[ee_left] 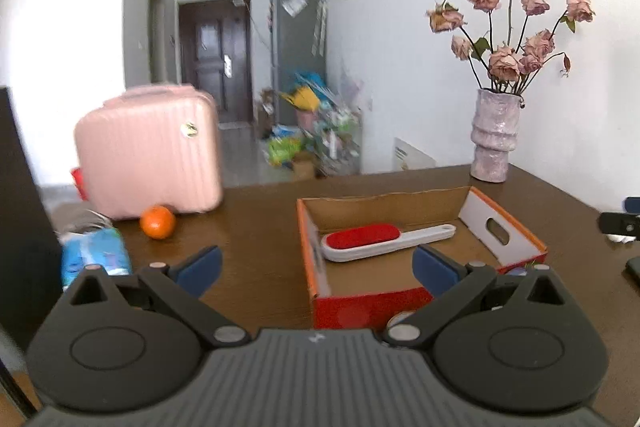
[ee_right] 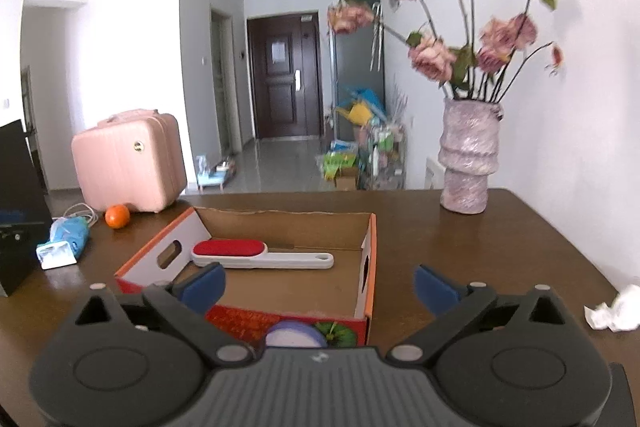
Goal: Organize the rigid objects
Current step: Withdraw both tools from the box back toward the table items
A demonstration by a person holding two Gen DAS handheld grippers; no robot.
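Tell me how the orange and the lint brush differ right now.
The orange is round and a single colour; the lint brush is long and flat, white with a red pad. The orange sits on the bare table beside the pink case; the lint brush lies inside the cardboard box. Neither is held.

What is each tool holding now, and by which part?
Nothing. The left tool and right tool are open and empty; the brush lies in the box.

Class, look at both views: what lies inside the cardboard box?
A lint brush with a red pad lies flat on the floor of the box. The near corners are hidden by its front wall and the fingers.
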